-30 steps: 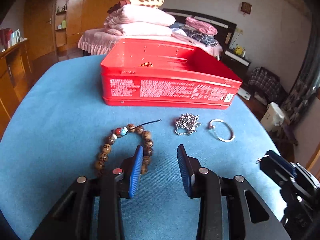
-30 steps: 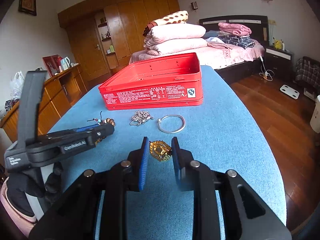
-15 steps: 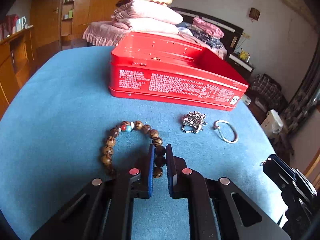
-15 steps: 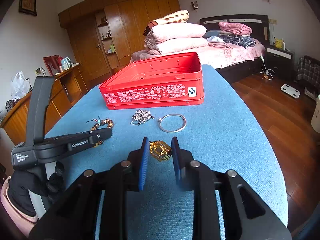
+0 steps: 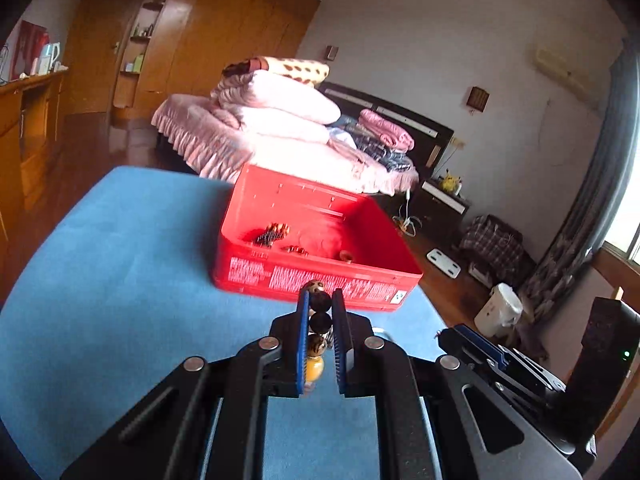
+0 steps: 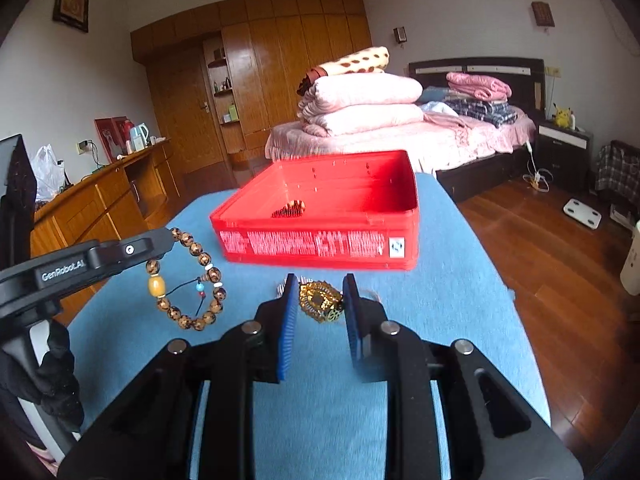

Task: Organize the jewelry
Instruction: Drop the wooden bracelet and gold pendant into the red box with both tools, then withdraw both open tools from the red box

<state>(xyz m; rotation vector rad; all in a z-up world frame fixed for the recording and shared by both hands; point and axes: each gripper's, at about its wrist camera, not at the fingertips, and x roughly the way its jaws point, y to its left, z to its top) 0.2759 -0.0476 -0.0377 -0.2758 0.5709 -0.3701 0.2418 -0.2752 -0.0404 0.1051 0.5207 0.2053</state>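
Both grippers now ride clear of the blue table (image 6: 460,280), each carrying a piece of jewelry toward the red box (image 6: 320,242) at centre frame. A second ago the left gripper (image 5: 320,312) stood wide over the bead bracelet (image 6: 188,280) as it lay flat on the cloth; its jaws have just been closing, and they are now clamped on the beads. In the right wrist view the bracelet hangs as a loop from the left gripper at the left of the frame, off the table, its amber bead and small knotted cord dangling. In the left wrist view a column of dark beads shows pinched between the blue pads, with the box just above and beyond them. The right gripper (image 6: 320,300) has kept its clench on the gold ornament (image 6: 320,301) throughout, and that piece too has come up from the cloth, lower centre of the frame. The box, open-topped, already holds a few small pieces near its left inner side. The silver chain and bangle seen a moment ago on the table are now mostly hidden behind the grippers. By the look of it, the pick-up is done for both pieces and the carry to the box is what remains; the loosely swinging bracelet may need care clearing the box wall.
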